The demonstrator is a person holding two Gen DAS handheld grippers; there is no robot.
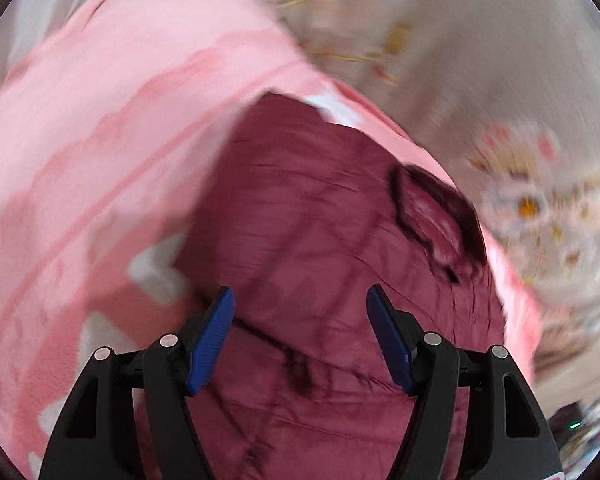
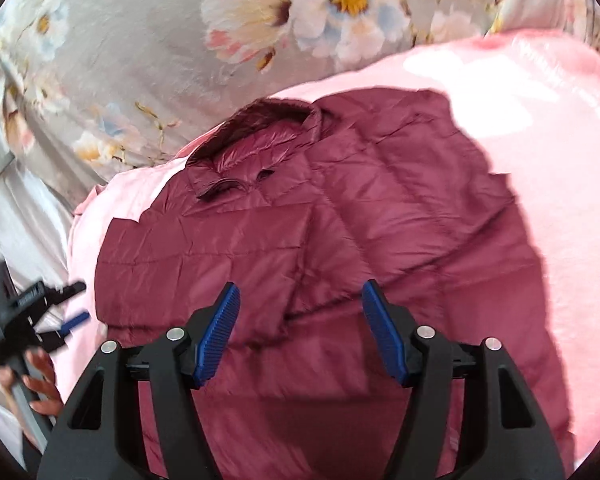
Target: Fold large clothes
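Observation:
A maroon quilted puffer jacket (image 2: 340,240) lies spread on a pink blanket (image 2: 540,140), its collar (image 2: 260,136) toward the far side. In the right wrist view my right gripper (image 2: 300,332) is open and empty above the jacket's lower part. My left gripper (image 2: 60,312) shows at the left edge of that view, held by a hand, beside the jacket's left edge. In the blurred left wrist view the left gripper (image 1: 300,336) is open and empty over the jacket (image 1: 320,260), with the collar (image 1: 436,216) to the right.
A grey floral bedspread (image 2: 140,60) lies beyond the pink blanket (image 1: 100,120). White fabric (image 2: 20,220) lies at the left. A dark device with a green light (image 1: 572,426) sits at the lower right edge of the left wrist view.

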